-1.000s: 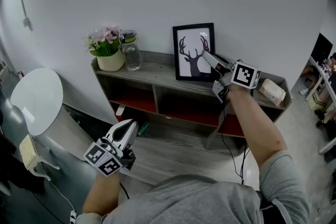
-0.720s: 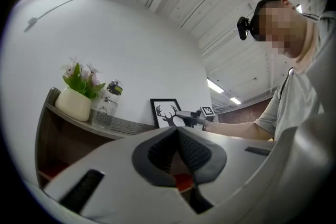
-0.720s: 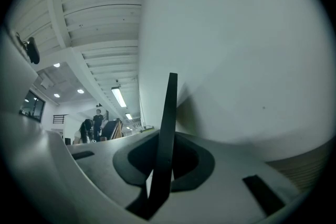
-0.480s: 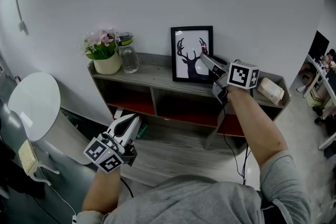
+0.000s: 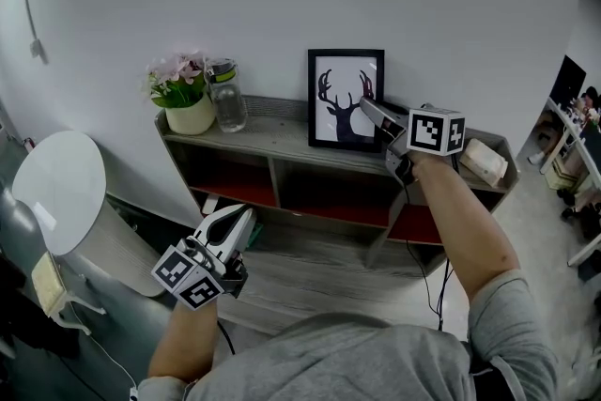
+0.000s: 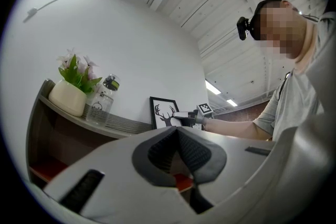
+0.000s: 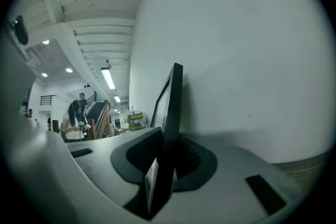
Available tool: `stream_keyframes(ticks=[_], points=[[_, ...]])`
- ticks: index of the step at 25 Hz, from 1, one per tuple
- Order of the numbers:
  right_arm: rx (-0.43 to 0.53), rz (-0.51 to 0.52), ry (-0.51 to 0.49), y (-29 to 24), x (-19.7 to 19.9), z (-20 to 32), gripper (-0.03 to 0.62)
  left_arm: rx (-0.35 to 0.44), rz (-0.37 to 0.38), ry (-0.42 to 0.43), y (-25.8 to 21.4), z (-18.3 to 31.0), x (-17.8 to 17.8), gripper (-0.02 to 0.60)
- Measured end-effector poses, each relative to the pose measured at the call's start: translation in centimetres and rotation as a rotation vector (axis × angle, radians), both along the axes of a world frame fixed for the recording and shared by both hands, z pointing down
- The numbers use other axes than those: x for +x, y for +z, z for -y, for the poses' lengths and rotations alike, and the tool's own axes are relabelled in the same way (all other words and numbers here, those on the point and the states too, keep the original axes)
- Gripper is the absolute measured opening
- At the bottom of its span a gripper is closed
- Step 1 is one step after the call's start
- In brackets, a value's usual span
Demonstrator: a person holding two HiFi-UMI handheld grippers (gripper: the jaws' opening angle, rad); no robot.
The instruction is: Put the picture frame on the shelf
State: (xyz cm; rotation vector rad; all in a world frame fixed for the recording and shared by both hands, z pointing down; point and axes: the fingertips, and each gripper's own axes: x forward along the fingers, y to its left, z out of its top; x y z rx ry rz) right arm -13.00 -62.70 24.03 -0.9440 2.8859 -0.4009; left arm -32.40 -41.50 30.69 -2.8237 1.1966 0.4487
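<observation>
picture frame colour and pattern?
The picture frame is black, its print a black antlered deer on white. Best in head view.

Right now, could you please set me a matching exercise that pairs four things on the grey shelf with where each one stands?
Things:
1. black picture frame with a deer silhouette
2. cream pot of pink flowers
3. clear glass jar with a green-rimmed lid
4. beige soft pack

Places on top of the grey wooden shelf:
A. far right end
B. far left end
C. middle
D. just right of the flower pot

Pairs: 1-C, 2-B, 3-D, 4-A.
</observation>
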Motion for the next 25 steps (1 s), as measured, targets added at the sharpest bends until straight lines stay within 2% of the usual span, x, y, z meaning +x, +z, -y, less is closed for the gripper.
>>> stream_keyframes(ticks=[8, 15, 21, 24, 25], points=[[-0.037, -0.015, 0.012, 1.0, 0.8, 0.2, 0.098, -0.014, -0.006, 0.013, 0.7, 0.2, 0.1, 0.012], [-0.088, 0.025, 0.038, 2.0, 1.4, 0.7, 0.121, -0.029, -0.015, 0.025, 1.3, 0.3, 0.1, 0.012], [-0.07, 0.018, 0.074, 1.9, 1.8, 0.8, 0.134, -0.041, -0.018, 0.026, 1.7, 0.3, 0.3, 0.011], [-0.033, -0.027, 0.131, 2.0, 2.4, 1.1, 0.201, -0.043, -0.022, 0.029, 1.8, 0.4, 0.3, 0.011], [-0.026, -0.034, 0.141, 2.0, 2.5, 1.2, 0.206, -0.042, -0.022, 0.03, 1.8, 0.4, 0.3, 0.011]])
